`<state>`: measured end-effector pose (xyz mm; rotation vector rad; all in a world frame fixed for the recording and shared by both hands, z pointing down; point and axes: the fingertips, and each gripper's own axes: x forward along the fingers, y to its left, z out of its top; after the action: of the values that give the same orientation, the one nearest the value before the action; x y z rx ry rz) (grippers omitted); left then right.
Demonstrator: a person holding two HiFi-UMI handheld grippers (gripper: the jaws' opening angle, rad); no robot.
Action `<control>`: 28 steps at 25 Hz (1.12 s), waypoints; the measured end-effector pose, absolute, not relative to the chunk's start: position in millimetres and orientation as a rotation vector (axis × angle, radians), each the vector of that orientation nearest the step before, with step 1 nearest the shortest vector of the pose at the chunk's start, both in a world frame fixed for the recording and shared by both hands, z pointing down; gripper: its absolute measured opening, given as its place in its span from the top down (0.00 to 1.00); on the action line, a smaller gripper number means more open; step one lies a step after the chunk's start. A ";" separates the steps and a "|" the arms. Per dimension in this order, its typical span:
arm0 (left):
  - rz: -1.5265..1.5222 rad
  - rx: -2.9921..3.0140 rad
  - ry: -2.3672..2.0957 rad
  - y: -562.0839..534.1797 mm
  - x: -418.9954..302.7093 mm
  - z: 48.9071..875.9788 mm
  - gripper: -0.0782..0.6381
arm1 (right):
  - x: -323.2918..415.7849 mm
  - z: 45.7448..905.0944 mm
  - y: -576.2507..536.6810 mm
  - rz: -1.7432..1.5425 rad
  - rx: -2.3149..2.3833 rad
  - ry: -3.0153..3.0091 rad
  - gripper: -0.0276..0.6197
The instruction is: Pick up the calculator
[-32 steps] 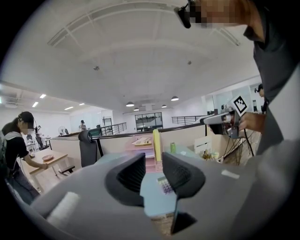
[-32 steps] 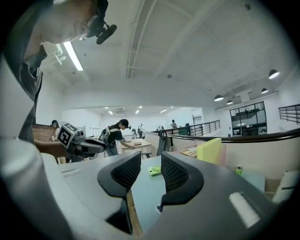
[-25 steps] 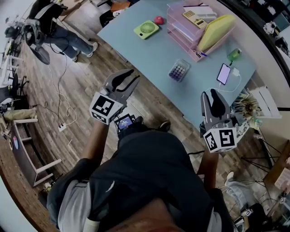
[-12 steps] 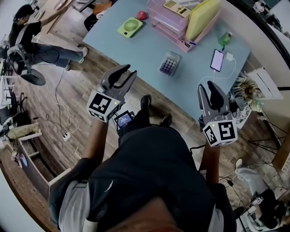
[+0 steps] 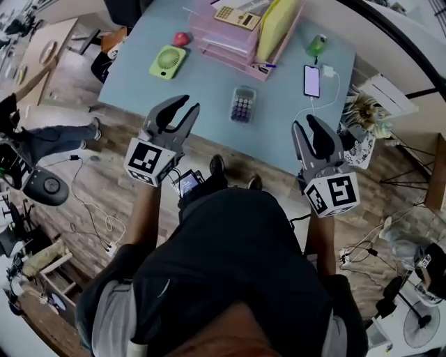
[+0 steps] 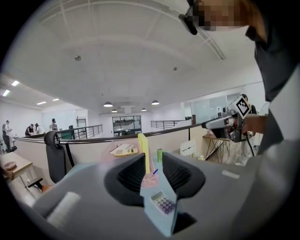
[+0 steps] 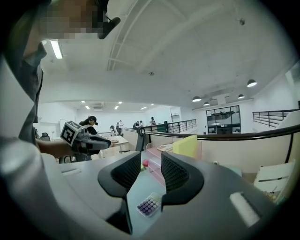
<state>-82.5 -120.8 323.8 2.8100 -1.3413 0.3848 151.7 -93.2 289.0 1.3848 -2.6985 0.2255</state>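
Observation:
A small calculator with purple keys [image 5: 242,104] lies flat on the pale blue table [image 5: 202,87], near its front edge. It also shows low between the jaws in the left gripper view [image 6: 163,204] and in the right gripper view [image 7: 149,205]. My left gripper [image 5: 180,106] is held at the table's front edge, left of the calculator, open and holding nothing. My right gripper [image 5: 304,123] hovers at the front edge to the calculator's right, also open and holding nothing. Neither touches the calculator. A second, yellow calculator [image 5: 237,17] rests on top of the pink tray.
At the back of the table stand a pink stacked paper tray [image 5: 230,38] and a yellow folder [image 5: 275,24]. A green fan [image 5: 167,61] and a red ball [image 5: 181,38] lie left. A phone on a cable [image 5: 311,81] and a green bottle [image 5: 316,46] lie right.
The person has stepped up to the table. Both grippers have gone from over the wooden floor to the table's front edge, either side of the purple-keyed calculator. Their jaws look unchanged.

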 end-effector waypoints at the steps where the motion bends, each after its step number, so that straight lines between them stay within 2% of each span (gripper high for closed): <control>1: 0.377 2.822 -1.313 -127.9 -85.3 324.0 0.65 | 147.7 286.5 -95.7 0.223 1.410 -2.684 0.78; 15: 0.277 2.933 -1.053 -175.8 -123.8 329.9 0.65 | 101.3 279.7 -102.6 0.205 1.647 -2.495 0.78; 28: 0.186 2.910 -1.043 -189.1 -167.9 336.7 0.65 | 50.9 274.1 -112.2 0.175 1.620 -2.456 0.78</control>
<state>-167.9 -189.1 336.7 2.9096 -1.0433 0.1859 50.9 -112.2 274.1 1.6203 -2.4560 0.1755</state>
